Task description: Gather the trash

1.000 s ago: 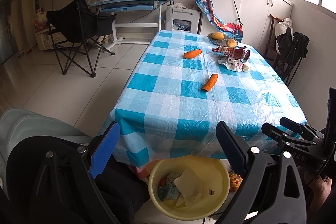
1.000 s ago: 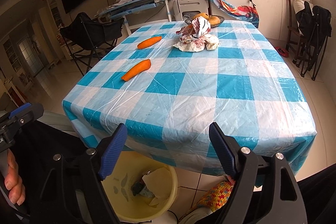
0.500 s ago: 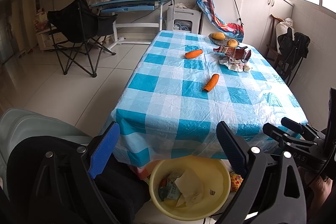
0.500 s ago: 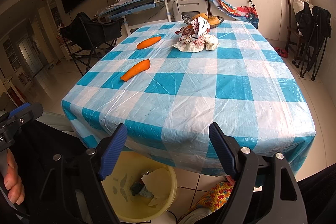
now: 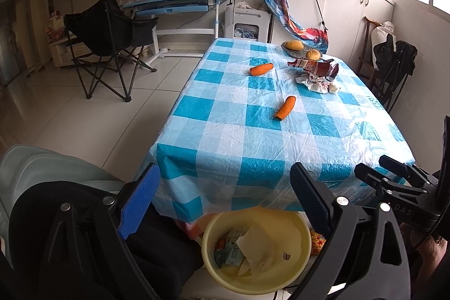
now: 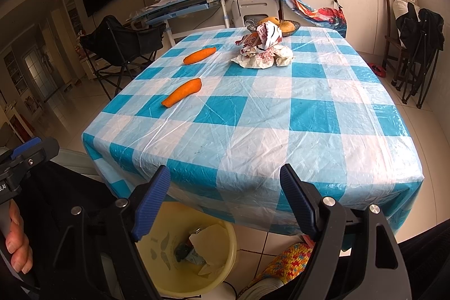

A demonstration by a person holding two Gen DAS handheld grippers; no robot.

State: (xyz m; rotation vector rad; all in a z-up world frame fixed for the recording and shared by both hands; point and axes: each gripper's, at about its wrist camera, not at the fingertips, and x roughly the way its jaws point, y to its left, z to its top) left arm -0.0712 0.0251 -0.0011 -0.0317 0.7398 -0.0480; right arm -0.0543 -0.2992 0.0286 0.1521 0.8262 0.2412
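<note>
A yellow bin (image 5: pixel 298 227) (image 6: pixel 225 266) with paper scraps stands on the floor at the table's near edge, below both grippers. A pile of crumpled wrappers (image 5: pixel 316 75) (image 6: pixel 263 54) lies at the far side of the blue checked tablecloth (image 5: pixel 239 142) (image 6: pixel 281 117). My left gripper (image 5: pixel 225 187) is open and empty above the bin. My right gripper (image 6: pixel 225 187) is open and empty over the near table edge; it also shows at the right in the left wrist view (image 5: pixel 393 182).
Two carrots (image 5: pixel 285 107) (image 5: pixel 261 69) lie on the cloth, also in the right wrist view (image 6: pixel 182 92) (image 6: pixel 199 55). A fruit bowl (image 5: pixel 301 48) sits at the far end. A black folding chair (image 5: pixel 107 41) stands left, another chair (image 6: pixel 416 47) right.
Both grippers have stayed nearly still and open. The view has barely shifted.
</note>
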